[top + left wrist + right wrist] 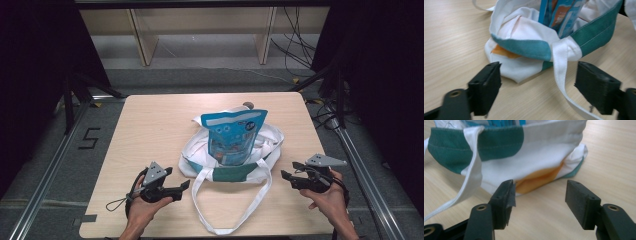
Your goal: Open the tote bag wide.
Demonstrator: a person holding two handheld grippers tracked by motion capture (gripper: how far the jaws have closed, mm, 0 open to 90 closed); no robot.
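A white tote bag point(227, 162) with a teal band lies slumped at the middle of the wooden table point(150, 125). A blue snack pouch point(233, 135) stands upright inside it, and a grey object point(248, 105) peeks out behind the pouch. The bag's white strap point(235, 220) loops toward the front edge. My left gripper point(186, 186) is open, low over the table just left of the bag point(524, 47), with the strap point(564, 82) running between its jaws. My right gripper point(285, 176) is open to the right of the bag point(529, 157), nothing between its fingers.
Beyond the table's far edge stand pale wooden shelf legs point(142, 40) and loose cables point(295, 45) on the floor. Metal rails point(45, 175) run along both sides of the table. Bare tabletop lies to the left of and behind the bag.
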